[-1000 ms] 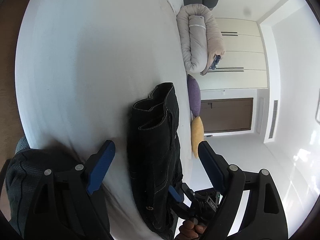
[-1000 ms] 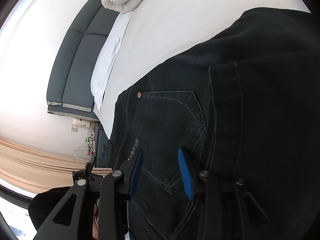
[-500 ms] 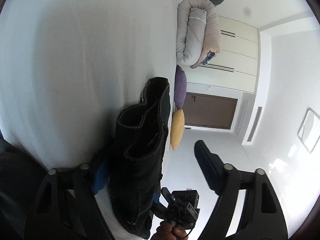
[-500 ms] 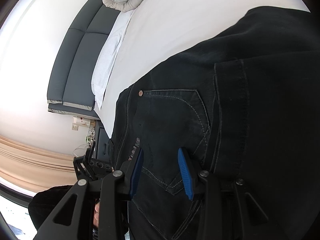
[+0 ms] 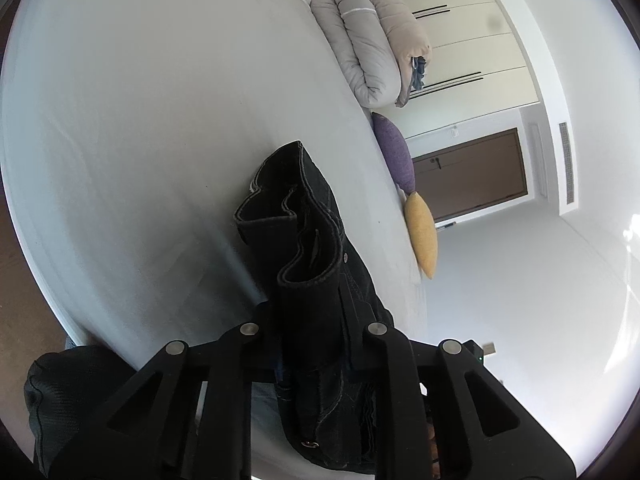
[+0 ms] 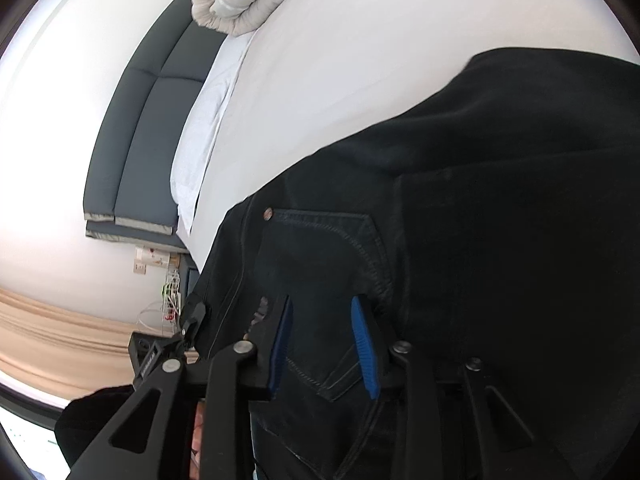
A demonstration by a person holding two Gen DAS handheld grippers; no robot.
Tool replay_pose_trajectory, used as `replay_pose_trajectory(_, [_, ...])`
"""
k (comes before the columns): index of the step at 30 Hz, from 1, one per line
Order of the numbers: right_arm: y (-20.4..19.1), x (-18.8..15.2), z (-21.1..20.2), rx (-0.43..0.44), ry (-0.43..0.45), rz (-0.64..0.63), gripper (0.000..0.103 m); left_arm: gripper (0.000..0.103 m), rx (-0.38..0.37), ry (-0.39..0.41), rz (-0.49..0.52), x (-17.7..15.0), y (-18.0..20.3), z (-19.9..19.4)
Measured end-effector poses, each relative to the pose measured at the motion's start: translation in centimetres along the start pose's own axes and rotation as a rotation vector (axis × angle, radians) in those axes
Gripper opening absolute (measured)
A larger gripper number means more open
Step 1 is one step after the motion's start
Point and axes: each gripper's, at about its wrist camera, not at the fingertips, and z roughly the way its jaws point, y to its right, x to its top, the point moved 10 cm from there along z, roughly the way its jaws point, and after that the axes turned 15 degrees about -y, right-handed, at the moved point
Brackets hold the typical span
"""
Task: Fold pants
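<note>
The black jeans [image 5: 308, 256] lie folded in layers on the white bed [image 5: 140, 120]. My left gripper [image 5: 310, 344] is shut on the near end of the folded stack; its pads are hidden in the cloth. In the right wrist view the jeans [image 6: 480, 208] fill the frame, back pocket up. My right gripper [image 6: 324, 340] is shut on a thick fold of the jeans by the pocket, its blue pads [image 6: 364, 344] held apart by the cloth. The left gripper's body [image 6: 160, 352] shows past the waist edge.
A rolled beige duvet [image 5: 368, 40] lies at the far side of the bed. A purple cushion [image 5: 394, 152] and a yellow cushion [image 5: 420, 236] sit at the bed's right edge. A dark headboard [image 6: 140, 128] and a white pillow [image 6: 208, 120] show in the right wrist view.
My left gripper moved in around the near end of the folded jeans and closed on it. My right gripper kept its hold by the pocket.
</note>
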Motion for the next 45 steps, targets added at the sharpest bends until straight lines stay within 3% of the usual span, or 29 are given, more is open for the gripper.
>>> replay_pose_trajectory(1, [0.8,0.2,-0.1,-0.002,0.002,0.026,0.016,0.017,0.007,0.003,0.005,-0.2,0.1,-0.2])
replay_pose_trajectory(2, [1.4,0.3,-0.2,-0.010,0.002,0.045,0.003,0.016,0.014,0.006,0.007,-0.3,0.4,-0.3])
replay_pose_trajectory(3, [2.2,0.3,-0.1,-0.026,-0.001,0.064,0.000,0.016,0.023,0.009,0.015,-0.3,0.5,-0.3])
replay_pose_trajectory(11, [3.4,0.6,0.5,-0.036,0.002,0.052,0.000,0.015,0.123,0.033,0.194,-1.0,6.2,0.1])
replay_pose_trajectory(17, [3.7,0.5,0.5,-0.032,0.036,0.010,0.000,0.015,0.199,0.024,0.415,-2.9,14.0,2.2])
replay_pose_trajectory(20, [2.9,0.4,-1.0,0.024,0.060,-0.008,0.001,0.015,0.234,-0.005,0.538,-4.7,18.0,4.4])
replay_pose_trajectory(22, [2.4,0.2,-3.6,0.111,0.106,0.018,0.034,0.015,0.261,-0.028,0.615,-6.2,20.1,6.3])
replay_pose_trajectory(23, [1.9,0.2,-5.4,0.172,0.148,0.022,0.068,0.015,0.274,-0.044,0.655,-7.2,21.0,7.3])
replay_pose_trajectory(24, [1.5,0.2,-7.6,0.225,0.194,0.017,0.088,0.015,0.283,-0.061,0.687,-8.4,21.6,8.2])
replay_pose_trajectory(26, [0.5,0.1,-11.2,0.303,0.238,-0.028,0.093,0.015,0.313,-0.103,0.769,-10.9,23.0,10.7])
replay_pose_trajectory(28, [0.0,-0.2,-13.0,0.341,0.210,-0.056,0.096,0.015,0.357,-0.142,0.864,-13.6,23.7,13.2])
replay_pose_trajectory(35, [3.1,-1.9,-13.6,0.183,0.152,-0.064,0.097,0.015,0.512,-0.283,1.106,-21.2,23.9,20.6])
replay_pose_trajectory(37, [4.2,-2.3,-13.6,0.114,0.155,-0.059,0.096,0.015,0.551,-0.294,1.156,-22.3,23.8,21.9])
replay_pose_trajectory(38, [4.9,-2.4,-13.6,0.068,0.155,-0.054,0.091,0.015,0.568,-0.299,1.178,-23.1,24.0,22.3])
replay_pose_trajectory(40, [6.2,-2.7,-13.4,0.006,0.137,-0.032,0.070,0.015,0.595,-0.307,1.216,-24.2,24.1,23.3])
replay_pose_trajectory(42, [7.1,-2.8,-13.6,-0.006,0.131,-0.006,0.039,0.015,0.604,-0.316,1.244,-25.2,23.5,24.1])
replay_pose_trajectory(45, [8.4,-2.5,-14.1,-0.051,0.147,0.006,0.019,0.015,0.602,-0.339,1.286,-26.8,23.4,25.4])
